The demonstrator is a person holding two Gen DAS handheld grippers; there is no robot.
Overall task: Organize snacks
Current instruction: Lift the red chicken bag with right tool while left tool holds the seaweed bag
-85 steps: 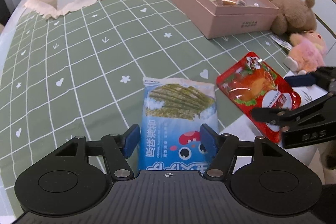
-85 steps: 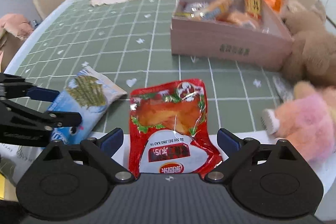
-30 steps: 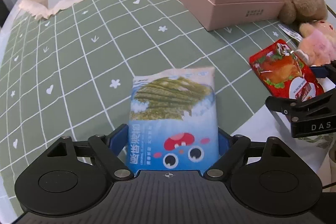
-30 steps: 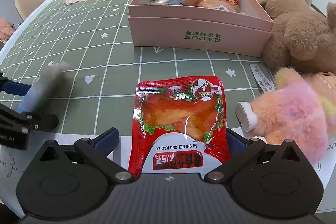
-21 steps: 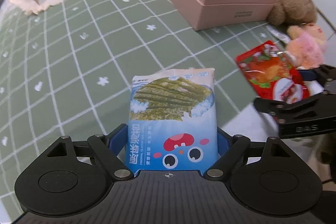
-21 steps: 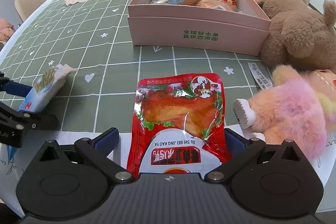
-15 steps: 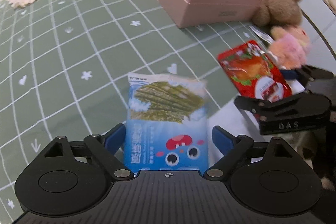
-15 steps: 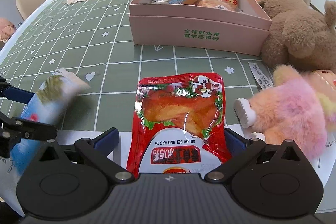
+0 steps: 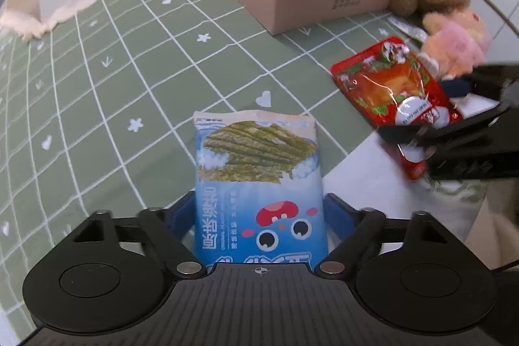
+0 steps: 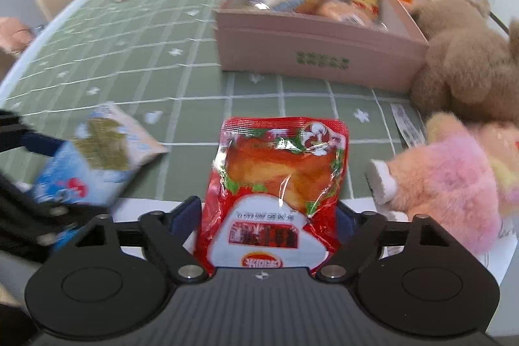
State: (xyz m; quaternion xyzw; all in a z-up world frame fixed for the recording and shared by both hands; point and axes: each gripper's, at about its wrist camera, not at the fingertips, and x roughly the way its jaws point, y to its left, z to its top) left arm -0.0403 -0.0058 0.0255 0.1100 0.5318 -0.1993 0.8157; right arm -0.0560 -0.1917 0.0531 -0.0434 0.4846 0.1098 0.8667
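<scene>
Both hand-held grippers point steeply down. The left hand-held gripper has just closed its jaws onto a blue packet. The right hand-held gripper has just closed onto a red pouch.

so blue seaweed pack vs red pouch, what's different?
The blue seaweed pack is opaque with a cartoon face and sits in the left gripper. The red pouch has a clear, glossy window showing orange food and sits in the right gripper. Both are flat sealed packs, gripped at their near end.

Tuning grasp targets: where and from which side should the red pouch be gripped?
Grip the red pouch across its near white-label end, jaws on its two long side edges, coming in from the near table edge. It is flat and narrow; the right gripper has just been closing there.
</scene>
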